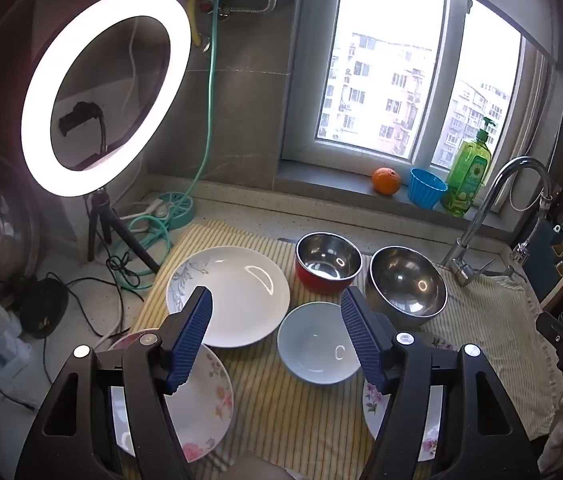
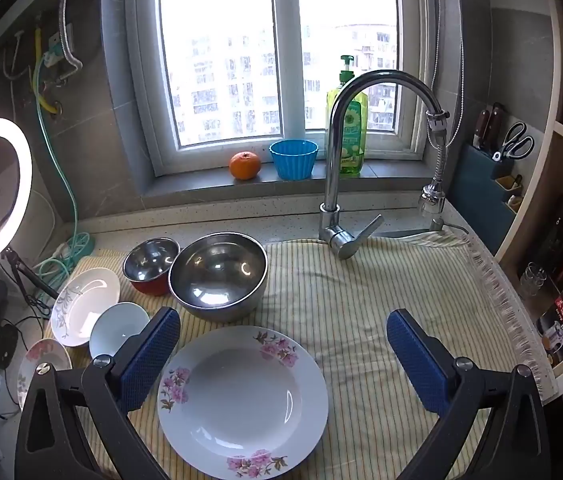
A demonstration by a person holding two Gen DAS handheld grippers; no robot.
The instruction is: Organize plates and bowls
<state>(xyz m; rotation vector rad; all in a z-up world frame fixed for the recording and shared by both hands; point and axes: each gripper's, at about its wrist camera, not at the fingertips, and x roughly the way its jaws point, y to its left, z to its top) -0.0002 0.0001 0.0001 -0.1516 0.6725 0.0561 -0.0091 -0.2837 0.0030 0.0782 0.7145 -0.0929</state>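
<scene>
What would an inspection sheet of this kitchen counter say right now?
Surface: striped cloth over the counter.
Job's things: three plates, flowered plate, second flowered plate, white plate; pale blue bowl, red-sided bowl, large steel bowl; all unstacked.
Clutter: orange, blue cup, soap bottle on the sill.
Grippers: left hand-held gripper and right hand-held gripper open, empty.
Cables: green hose, black wires.
Surroundings: window, faucet, ring light.
</scene>
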